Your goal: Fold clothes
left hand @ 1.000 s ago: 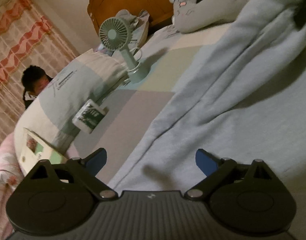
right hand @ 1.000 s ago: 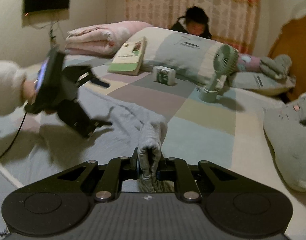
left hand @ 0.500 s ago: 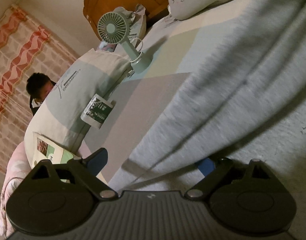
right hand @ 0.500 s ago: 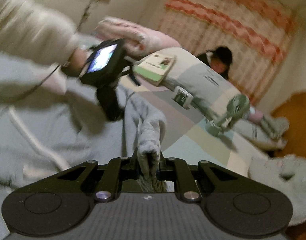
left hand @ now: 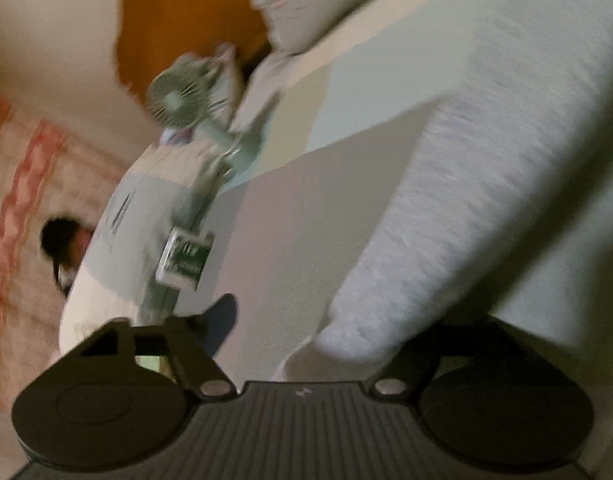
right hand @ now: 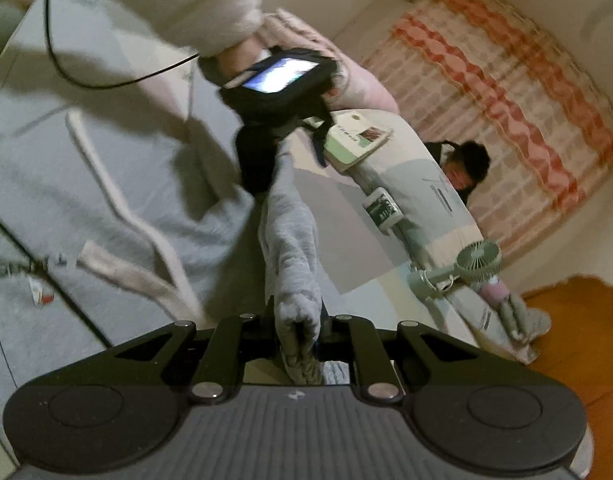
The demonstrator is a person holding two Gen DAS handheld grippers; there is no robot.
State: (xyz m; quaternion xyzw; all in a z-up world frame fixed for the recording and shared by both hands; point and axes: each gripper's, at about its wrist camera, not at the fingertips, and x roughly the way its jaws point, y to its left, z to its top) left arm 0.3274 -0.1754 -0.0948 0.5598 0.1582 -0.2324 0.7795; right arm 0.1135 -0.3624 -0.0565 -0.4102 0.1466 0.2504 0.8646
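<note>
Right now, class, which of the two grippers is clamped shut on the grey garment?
The right gripper: its fingers pinch a bunched fold of the grey garment. The left gripper, held by the sleeved hand, is closing around another fold, not clamped.

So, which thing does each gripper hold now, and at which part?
Right gripper pinches the grey garment by a bunched edge. Left gripper is closing around another fold, not yet gripping.

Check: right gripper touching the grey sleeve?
Touching. The right wrist view shows the right gripper with both fingers pressed against the bunched cuff of the grey sleeve, no gap on either side.
</note>
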